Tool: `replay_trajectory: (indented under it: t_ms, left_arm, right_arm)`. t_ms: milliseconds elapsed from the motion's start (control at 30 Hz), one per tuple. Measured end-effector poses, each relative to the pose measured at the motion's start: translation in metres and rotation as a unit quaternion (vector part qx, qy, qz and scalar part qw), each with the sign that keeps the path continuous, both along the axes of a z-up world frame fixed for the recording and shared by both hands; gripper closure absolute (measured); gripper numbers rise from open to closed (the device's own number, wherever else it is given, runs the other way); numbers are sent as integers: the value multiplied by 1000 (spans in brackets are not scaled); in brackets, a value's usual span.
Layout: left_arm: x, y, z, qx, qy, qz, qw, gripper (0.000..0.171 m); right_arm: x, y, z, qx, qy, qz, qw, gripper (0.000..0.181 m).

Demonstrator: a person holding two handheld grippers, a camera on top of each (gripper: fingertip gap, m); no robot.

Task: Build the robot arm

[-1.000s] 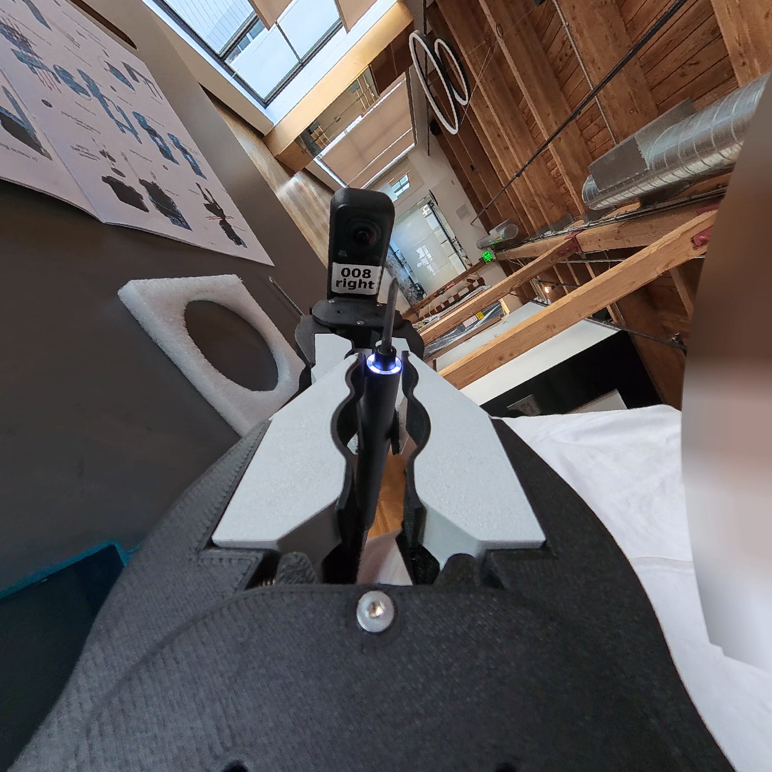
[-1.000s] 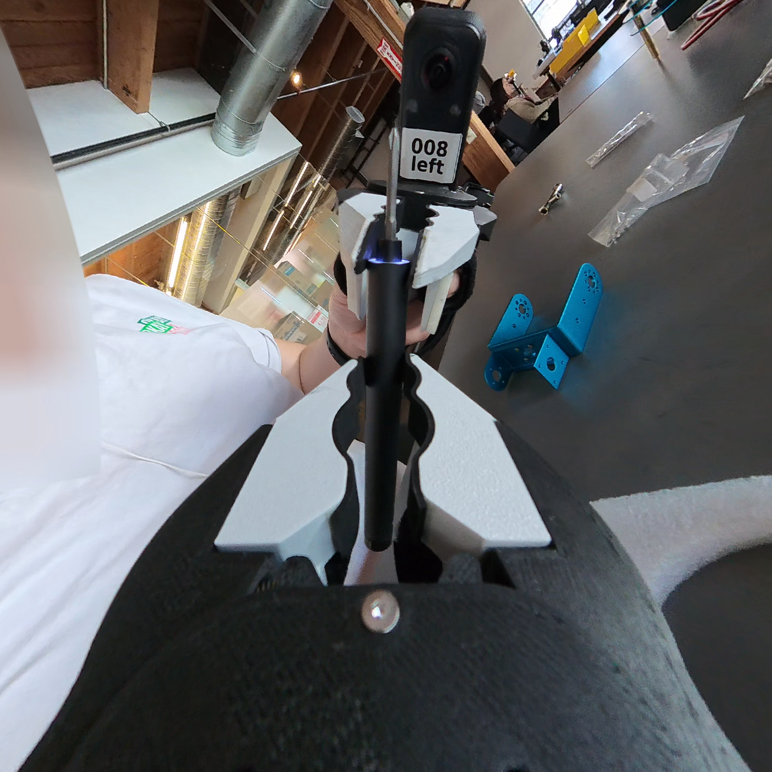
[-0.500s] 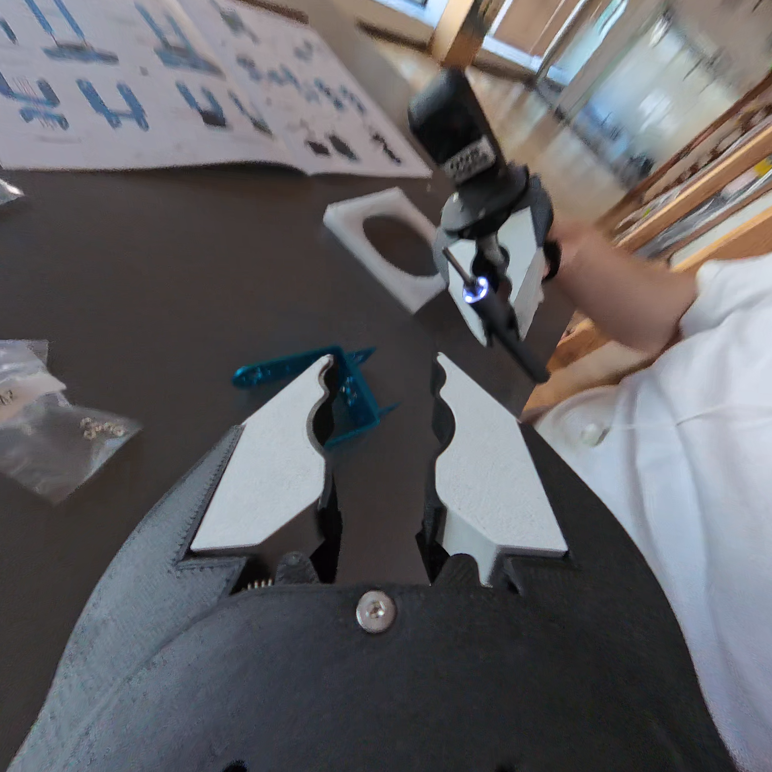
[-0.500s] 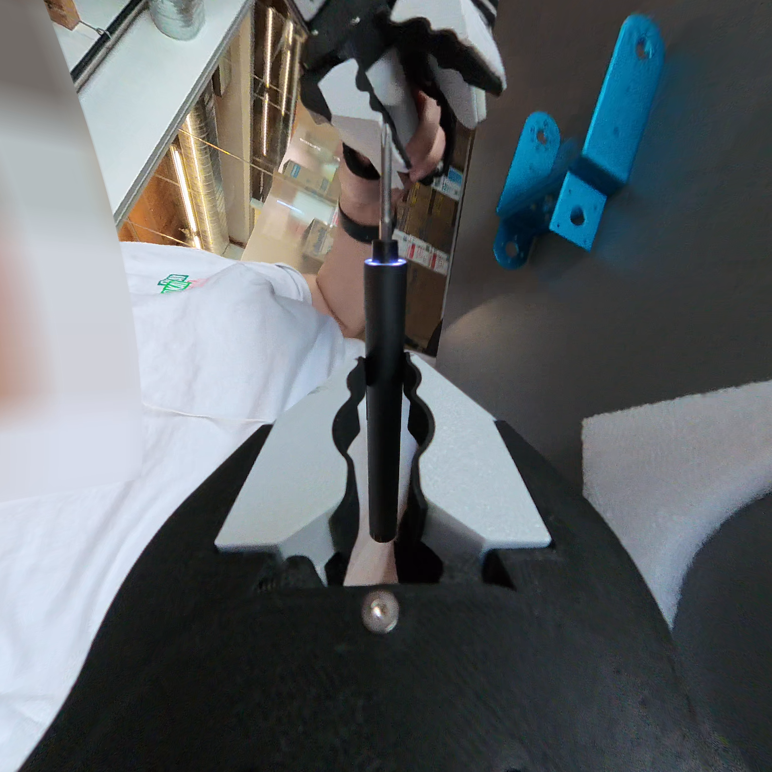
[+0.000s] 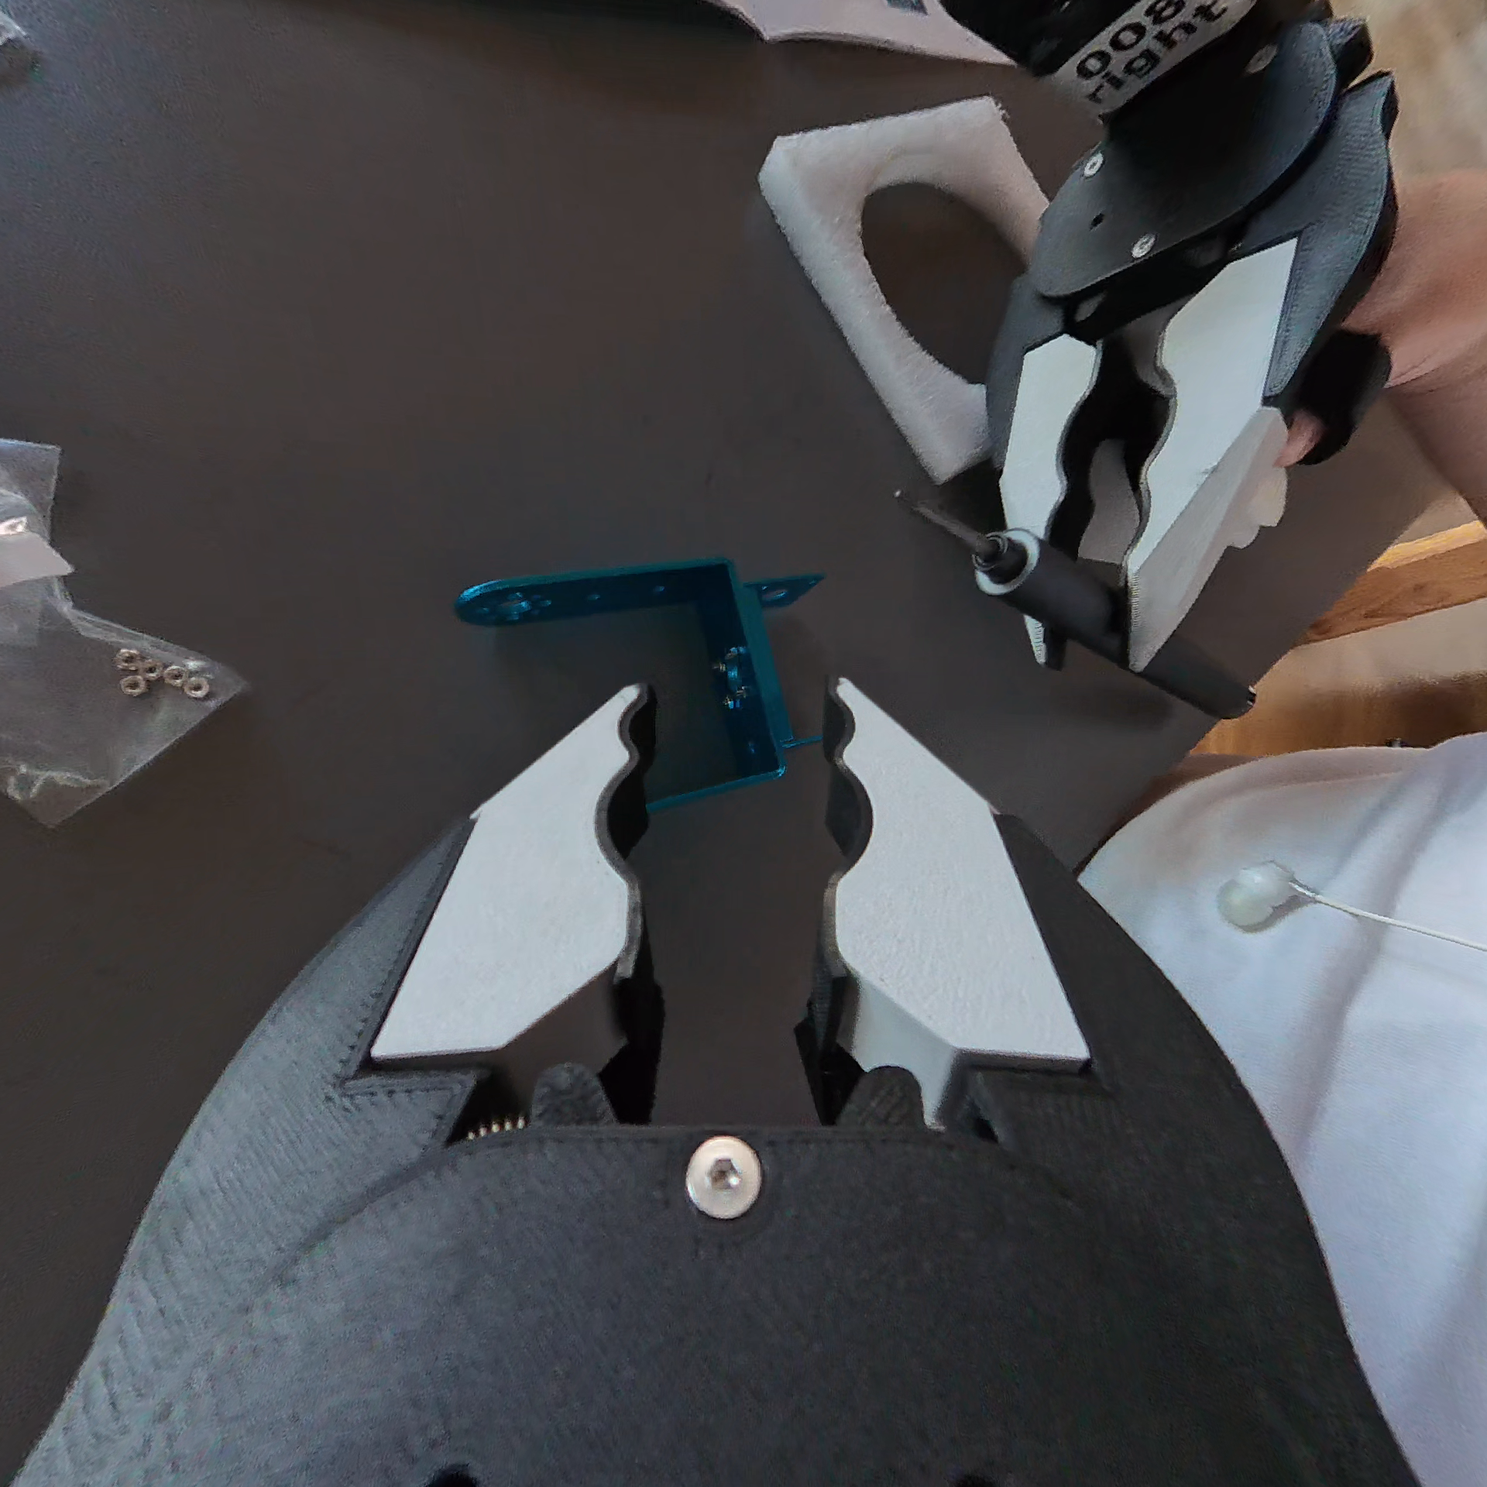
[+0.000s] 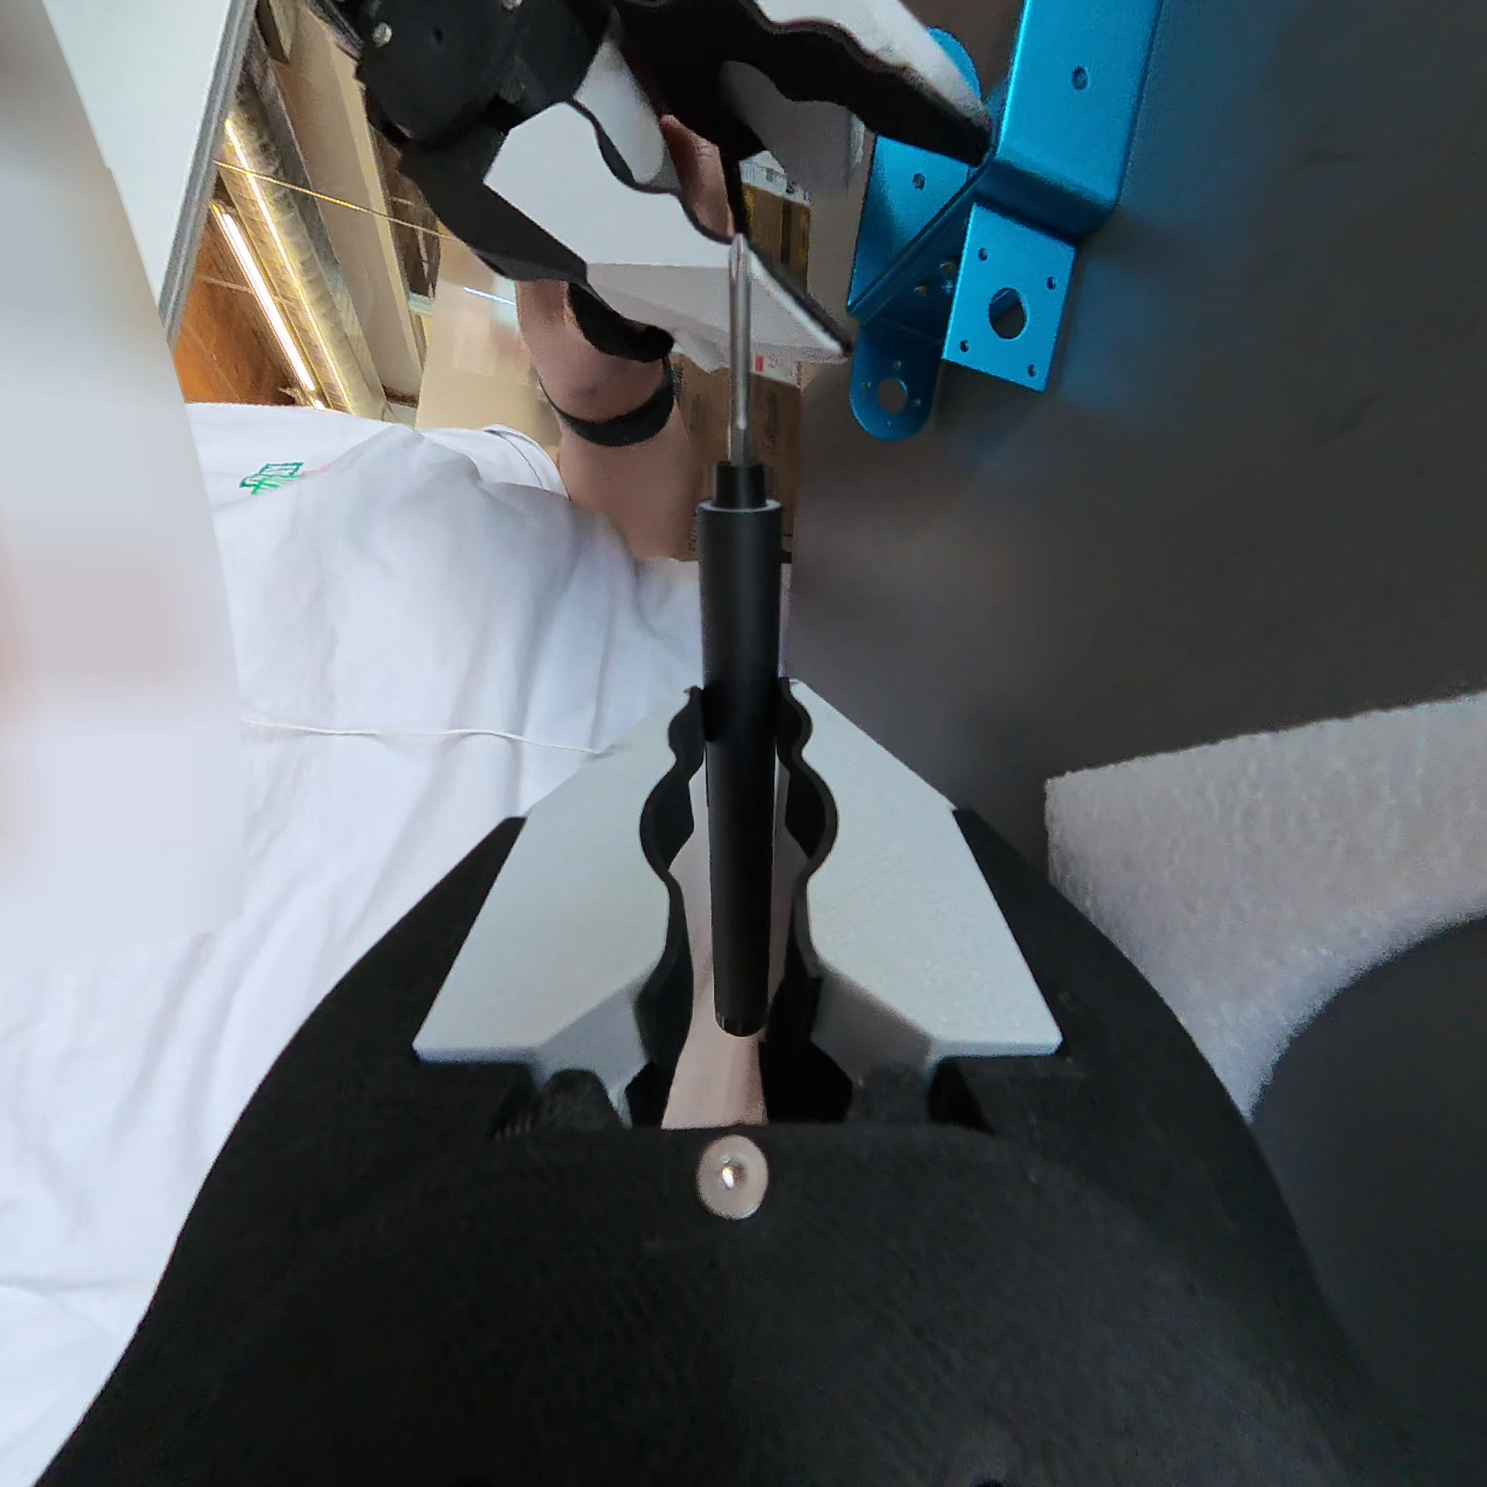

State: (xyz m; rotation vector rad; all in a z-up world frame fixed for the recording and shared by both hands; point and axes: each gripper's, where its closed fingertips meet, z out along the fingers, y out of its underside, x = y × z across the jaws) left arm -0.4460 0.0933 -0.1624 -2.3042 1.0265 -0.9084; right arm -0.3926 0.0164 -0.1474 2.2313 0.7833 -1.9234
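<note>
Blue bracket (image 5: 692, 644) lies mid-desk (image 5: 322, 322), just in front of the left gripper (image 5: 736, 700), whose jaws are spread, empty. White foam block (image 5: 837, 209) near desk's edge. Right gripper (image 6: 744, 708) pinches a black screwdriver (image 6: 740, 724), shaft pointing beside bracket. Bagged nuts (image 5: 161, 672) well apart.

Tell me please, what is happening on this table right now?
A person in a white shirt holds a gripper in each hand over a dark table. The right gripper is shut on a black screwdriver, whose bit points toward a blue metal bracket lying on the table. The left gripper is open, its fingers at the bracket without clamping it. A white foam piece and a plastic bag of small nuts lie nearby.
</note>
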Motion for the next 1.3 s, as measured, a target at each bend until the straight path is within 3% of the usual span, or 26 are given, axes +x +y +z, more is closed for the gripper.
replay_trajectory:
  t_ms: [100, 167, 367, 433, 500, 567, 700, 833, 933, 1133, 1300]
  left_arm:
    - [1, -3, -1, -17, 2, -2, 1000, 129]
    - [0, -3, -1, -17, 6, -10, 1000, 143]
    - [0, -4, 1, -18, 10, -39, 999, 162]
    - [0, -4, 5, -22, -1, -42, 999, 160]
    - [-4, -4, 8, -28, -5, -49, 998, 147]
    - [-5, -12, 12, -25, -13, -88, 996, 143]
    - [-15, -11, 17, 58, -13, -154, 986, 144]
    - [-26, -13, 13, 146, 10, -283, 948, 143]
    - [-28, -16, 8, 170, 23, -365, 915, 150]
    - [-29, -15, 7, 181, 48, -477, 859, 158]
    - [-24, -14, 2, 186, 65, -538, 820, 154]
  right_arm:
    - [-1, -2, -5, 4, -17, 9, 1000, 165]
    - [-1, -2, -6, 5, -24, 12, 1000, 165]
    - [-4, -3, -5, -5, -38, 6, 999, 166]
    - [-6, -5, 0, -6, -35, 5, 999, 165]
    - [-6, -8, 3, 0, -34, 7, 999, 165]
    - [-7, -10, 3, 0, -35, 5, 999, 165]
    - [-6, -12, 1, -6, -31, 1, 1000, 165]
    - [-6, -13, -2, -10, -35, 5, 999, 165]
    - [-9, -13, -3, -12, -40, 8, 999, 165]
    - [-14, -18, -7, -39, -52, 8, 998, 165]
    - [-17, -19, -9, -53, -56, 4, 997, 165]
